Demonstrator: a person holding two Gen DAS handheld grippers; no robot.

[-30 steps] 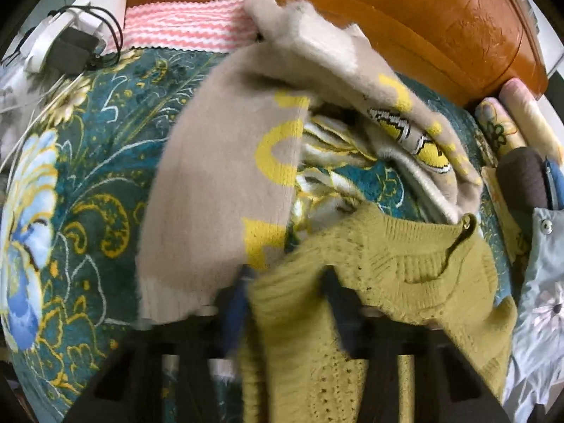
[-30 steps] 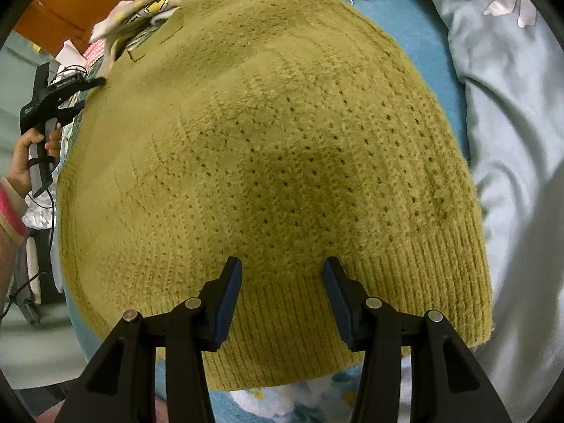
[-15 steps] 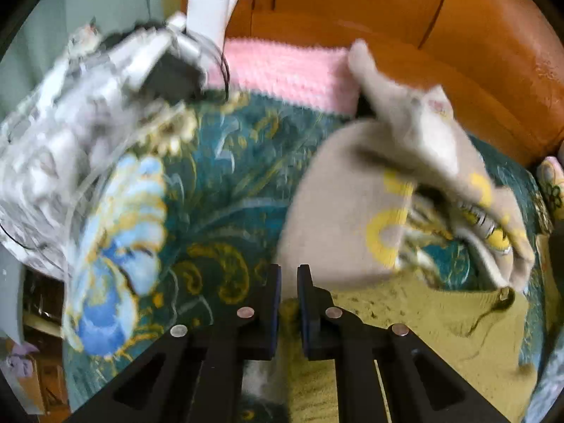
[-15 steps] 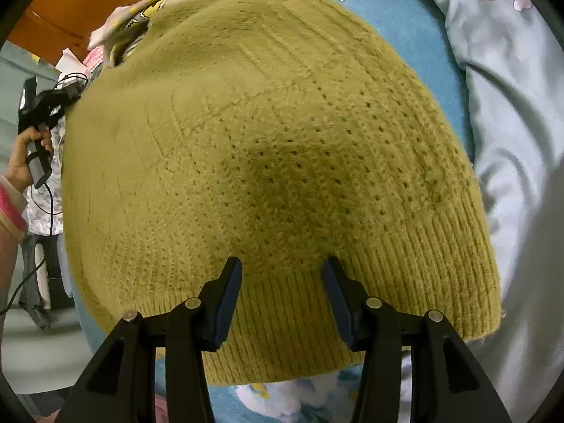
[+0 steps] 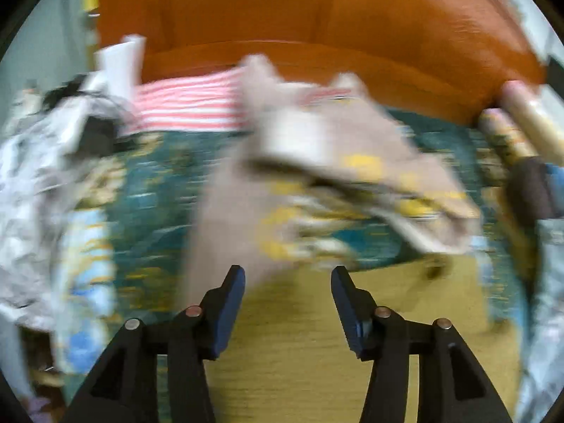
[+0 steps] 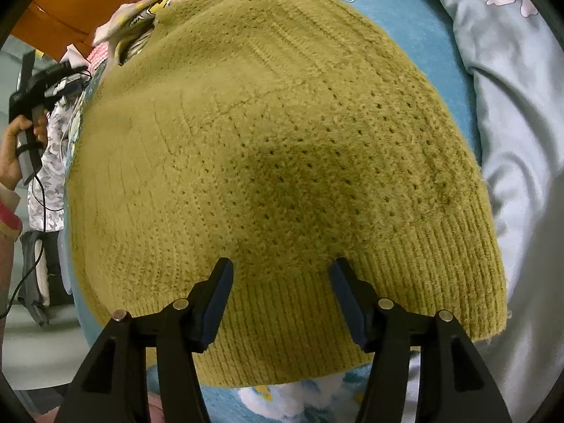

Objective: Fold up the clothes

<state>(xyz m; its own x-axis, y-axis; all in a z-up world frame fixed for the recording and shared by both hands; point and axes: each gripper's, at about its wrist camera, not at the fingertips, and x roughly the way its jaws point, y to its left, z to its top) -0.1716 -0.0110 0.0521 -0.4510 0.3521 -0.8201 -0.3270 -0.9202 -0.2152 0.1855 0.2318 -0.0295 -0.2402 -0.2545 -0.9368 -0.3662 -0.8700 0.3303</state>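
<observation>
An olive-green knit sweater lies spread flat on the teal floral bedspread, ribbed hem nearest the right gripper. My right gripper is open and empty, its jaws just above the hem. In the blurred left wrist view, my left gripper is open and empty over the sweater's upper edge. A beige garment with yellow print lies crumpled beyond it. The left gripper in a hand shows at the far left of the right wrist view.
An orange wooden headboard stands behind the bed. A pink striped cloth and a grey-white floral cloth lie at the left. A pale blue quilt lies right of the sweater. Rolled items sit at the far right.
My left gripper let go of the sweater's edge, closed briefly, then opened wide while swinging fast. The sweater now lies flatter. My right gripper has stayed open above the hem.
</observation>
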